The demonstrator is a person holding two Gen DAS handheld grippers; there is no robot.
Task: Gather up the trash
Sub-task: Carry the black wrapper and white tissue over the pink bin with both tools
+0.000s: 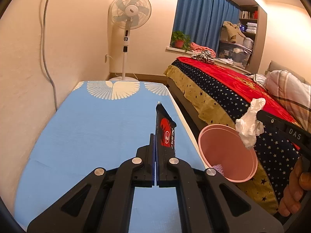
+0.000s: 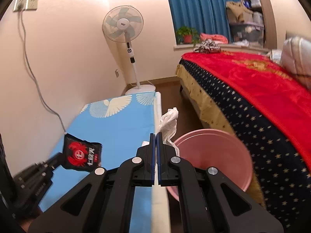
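**tidy_bot_fan:** So both hands are carrying trash right now. The left gripper is clamped on a black and red snack wrapper, holding it upright by its lower edge above the blue table. The right gripper is pinched shut on a crumpled white tissue, which is sticking up past the fingertips.

**umi_lurker:** Where's the bin?

**tidy_bot_fan:** A pink bucket is sitting on the floor, in the gap between the table and the bed. Something small and pinkish is already lying at the bottom. From the left camera, the tissue is hanging right at the bucket's far rim, so I'd say we're in the carry-to-bin step and the tissue is going in first.

**umi_lurker:** And the next move?

**tidy_bot_fan:** My guess: the right gripper needs to get squarely over the opening, then let its fingers part so the tissue drops. The wrapper is off over the table, so the left one has to swing across toward the bucket before releasing. Tissue is light, so it could catch on the rim.

**umi_lurker:** Poses?

**tidy_bot_fan:** Both are pointing forward and tilting somewhat downward. You can see fingers of the right hand wrapping the handle at the edge of the left view. Farther back there's a standing fan against the wall and blue curtains.
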